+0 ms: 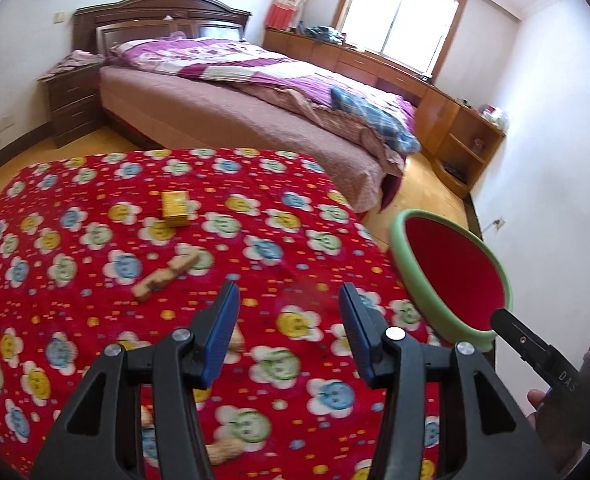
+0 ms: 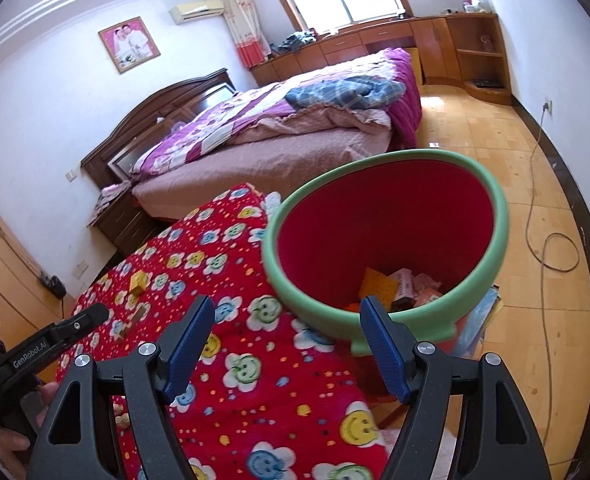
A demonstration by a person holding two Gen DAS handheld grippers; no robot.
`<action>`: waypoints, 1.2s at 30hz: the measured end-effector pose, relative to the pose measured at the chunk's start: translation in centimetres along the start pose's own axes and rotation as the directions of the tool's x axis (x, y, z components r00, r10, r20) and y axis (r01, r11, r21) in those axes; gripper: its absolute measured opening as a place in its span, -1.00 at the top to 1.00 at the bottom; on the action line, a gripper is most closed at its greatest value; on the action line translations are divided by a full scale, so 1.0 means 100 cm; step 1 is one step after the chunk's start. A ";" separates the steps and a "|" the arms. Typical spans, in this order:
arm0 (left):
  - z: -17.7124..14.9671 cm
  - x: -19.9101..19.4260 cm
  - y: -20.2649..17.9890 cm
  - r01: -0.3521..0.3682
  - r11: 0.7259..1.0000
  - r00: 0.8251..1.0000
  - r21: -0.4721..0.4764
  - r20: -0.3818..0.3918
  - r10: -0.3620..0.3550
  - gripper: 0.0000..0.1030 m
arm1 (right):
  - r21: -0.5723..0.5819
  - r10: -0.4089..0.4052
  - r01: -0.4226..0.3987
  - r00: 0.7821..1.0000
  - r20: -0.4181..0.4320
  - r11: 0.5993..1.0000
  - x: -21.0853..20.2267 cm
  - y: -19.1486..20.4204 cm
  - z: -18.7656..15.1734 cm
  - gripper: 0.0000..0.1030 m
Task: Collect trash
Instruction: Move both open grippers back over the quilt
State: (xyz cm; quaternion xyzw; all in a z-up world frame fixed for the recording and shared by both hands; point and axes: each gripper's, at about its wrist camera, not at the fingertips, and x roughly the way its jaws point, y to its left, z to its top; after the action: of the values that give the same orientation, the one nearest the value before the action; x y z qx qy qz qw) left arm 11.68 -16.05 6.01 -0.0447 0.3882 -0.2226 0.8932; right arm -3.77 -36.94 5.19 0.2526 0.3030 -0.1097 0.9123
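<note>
A red bin with a green rim [image 2: 387, 240] stands beside the table's right edge; it holds an orange card, a pink box and crumpled paper. It also shows in the left wrist view [image 1: 451, 276]. On the red flowered tablecloth [image 1: 255, 240] lie a yellow box [image 1: 175, 208] and a tan wooden piece [image 1: 167, 274]; peanut-like bits lie near me [image 1: 227, 450]. My left gripper [image 1: 289, 300] is open and empty above the cloth. My right gripper [image 2: 287, 312] is open and empty, just before the bin's near rim.
A bed with purple bedding [image 1: 255, 92] stands behind the table, with a dark nightstand [image 1: 73, 100] at its left. Wooden cabinets [image 2: 435, 44] line the window wall. A cable [image 2: 535, 200] trails over the wooden floor at the right.
</note>
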 end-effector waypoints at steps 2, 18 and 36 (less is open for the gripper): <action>0.000 -0.003 0.011 -0.021 1.000 1.000 -0.013 0.004 0.021 0.00 | -0.011 0.007 -0.007 1.000 -0.008 1.000 0.004 0.006 -0.001 -0.48; 0.008 -0.004 0.092 -0.189 0.979 0.982 -0.076 -0.001 0.190 0.00 | -0.077 0.042 -0.047 0.997 -0.057 0.996 0.035 0.046 -0.005 -0.48; 0.010 0.036 0.121 -0.198 0.977 0.978 -0.080 -0.082 0.191 0.00 | -0.082 0.025 -0.034 0.994 -0.103 0.996 0.062 0.050 -0.007 -0.48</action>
State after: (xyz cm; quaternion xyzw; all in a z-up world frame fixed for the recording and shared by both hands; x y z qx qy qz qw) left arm 18.91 -6.85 1.24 -0.0373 0.4330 -0.1185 0.8928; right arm 2.54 -32.65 2.89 0.2239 0.3496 -0.0705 0.9070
